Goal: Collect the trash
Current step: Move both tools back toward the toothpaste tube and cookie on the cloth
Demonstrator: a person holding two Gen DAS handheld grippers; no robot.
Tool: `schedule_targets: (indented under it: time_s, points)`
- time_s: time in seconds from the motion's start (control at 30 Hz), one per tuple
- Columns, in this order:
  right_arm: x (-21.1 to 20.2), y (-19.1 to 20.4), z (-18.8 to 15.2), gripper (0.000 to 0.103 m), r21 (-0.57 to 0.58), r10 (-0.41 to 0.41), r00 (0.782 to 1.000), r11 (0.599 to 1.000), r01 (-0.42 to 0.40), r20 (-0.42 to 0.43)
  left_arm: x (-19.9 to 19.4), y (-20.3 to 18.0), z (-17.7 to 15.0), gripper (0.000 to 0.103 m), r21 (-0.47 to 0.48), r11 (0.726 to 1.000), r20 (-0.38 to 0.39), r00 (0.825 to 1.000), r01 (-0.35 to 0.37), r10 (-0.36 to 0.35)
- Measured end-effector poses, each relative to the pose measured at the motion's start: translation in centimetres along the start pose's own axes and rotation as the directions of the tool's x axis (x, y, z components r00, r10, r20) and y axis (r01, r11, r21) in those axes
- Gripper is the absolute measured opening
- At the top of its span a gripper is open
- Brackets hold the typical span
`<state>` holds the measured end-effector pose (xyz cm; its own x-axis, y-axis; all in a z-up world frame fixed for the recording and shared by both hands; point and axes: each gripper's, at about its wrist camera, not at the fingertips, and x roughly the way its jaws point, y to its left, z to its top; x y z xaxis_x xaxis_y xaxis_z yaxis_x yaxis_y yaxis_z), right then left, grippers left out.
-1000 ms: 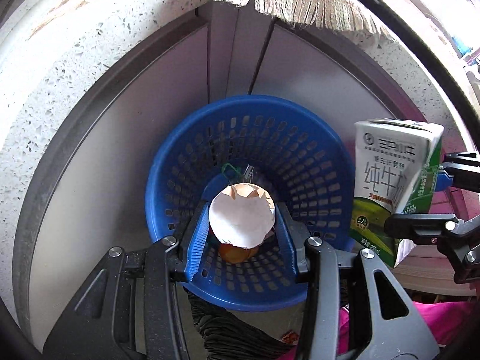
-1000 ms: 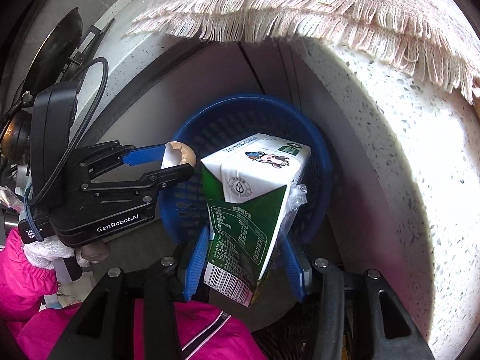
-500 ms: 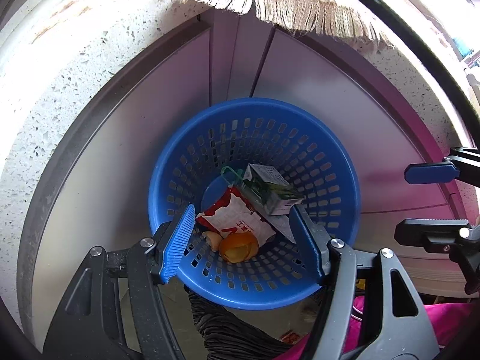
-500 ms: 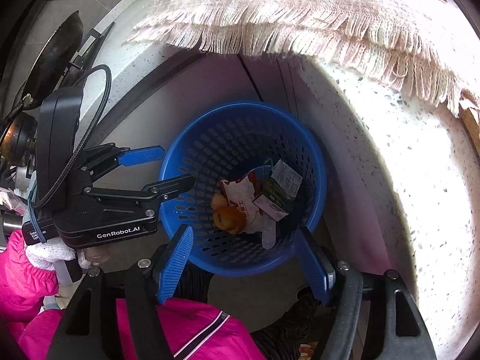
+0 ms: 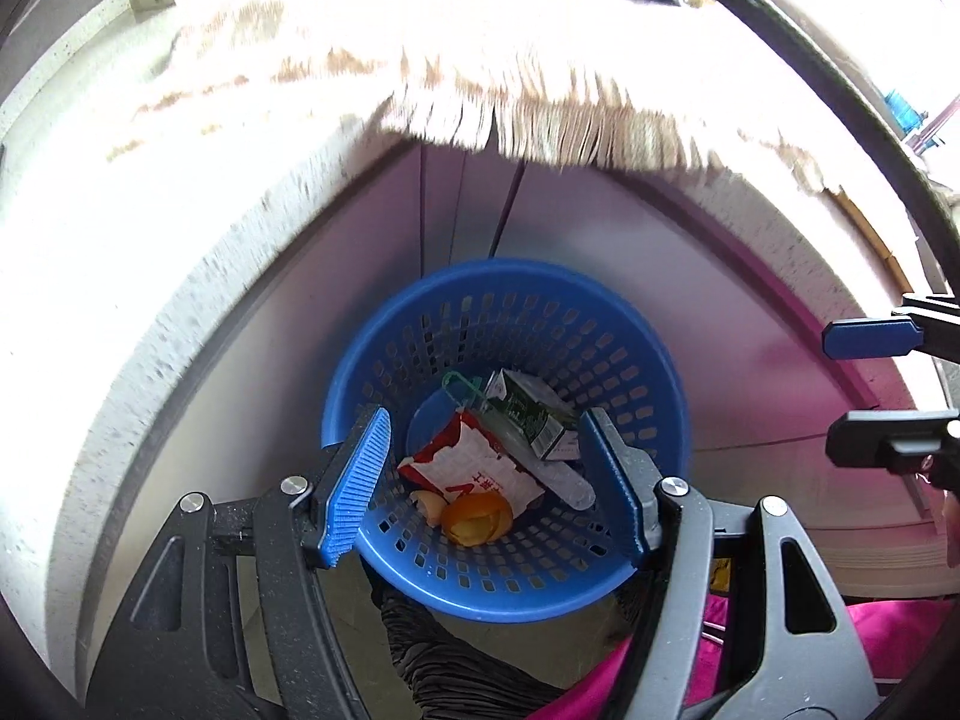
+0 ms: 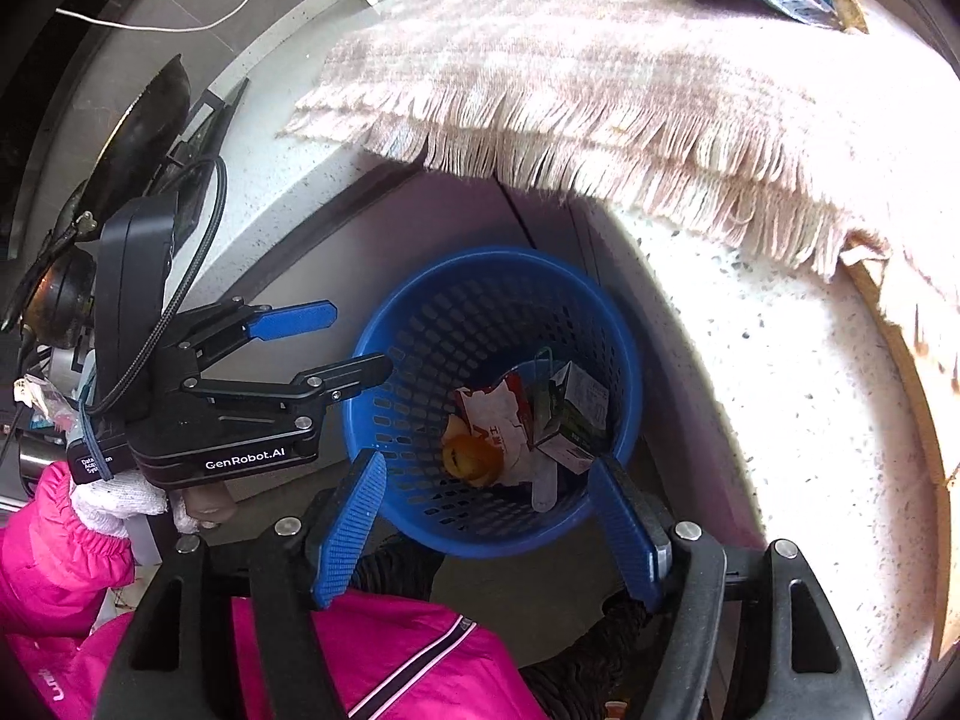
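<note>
Both hand-held grippers are held above the blue basket (image 5: 504, 312), pointing down into it. The left hand-held gripper (image 5: 489, 480) has its jaws spread wide with nothing between them, its blue pads framing the basket's inside. The right hand-held gripper (image 6: 495, 525) is likewise wide apart and empty, just right of the left one. Inside the basket lie the trash: a green milk carton (image 5: 531, 414), a red-and-white wrapper (image 5: 474, 468), an orange peel (image 5: 477, 517) and an eggshell piece (image 5: 431, 504). Above the basket a fringed cloth (image 6: 600, 90) overhangs the speckled tabletop (image 6: 780, 372).
</note>
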<state>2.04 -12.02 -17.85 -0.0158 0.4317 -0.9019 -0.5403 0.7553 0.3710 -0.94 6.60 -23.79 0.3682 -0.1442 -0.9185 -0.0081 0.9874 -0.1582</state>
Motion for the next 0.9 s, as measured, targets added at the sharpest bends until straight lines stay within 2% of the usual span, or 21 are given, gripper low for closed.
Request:
schedule_targets:
  time_s: [0.27, 0.47, 0.73, 0.9]
  points:
    - [-5.7, -1.7, 1.2, 0.077, 0.055, 0.005, 0.991, 0.998, -0.012, 0.137, -3.6, -1.2, 3.8, 0.067, 0.018, 0.998, 0.099, 0.993, 0.065, -0.067]
    - [-10.5, -4.4, 3.2, 0.085, 0.112, -0.052, 0.961, 0.994, 0.022, 0.272, -5.2, -2.7, 7.9, 0.067, 0.042, 0.989, 0.150, 0.977, 0.144, -0.149]
    - [-14.3, -9.5, 6.4, 0.086, 0.194, -0.147, 0.920, 0.978, 0.080, 0.363, -4.4, -5.7, 14.2, 0.067, 0.117, 0.978, 0.177, 0.966, 0.170, -0.189]
    - [-15.3, -13.1, 8.6, 0.086, 0.256, -0.153, 0.907, 0.965, 0.053, 0.392, -2.7, -7.2, 18.3, 0.067, 0.147, 0.970, 0.161, 0.963, 0.193, -0.216]
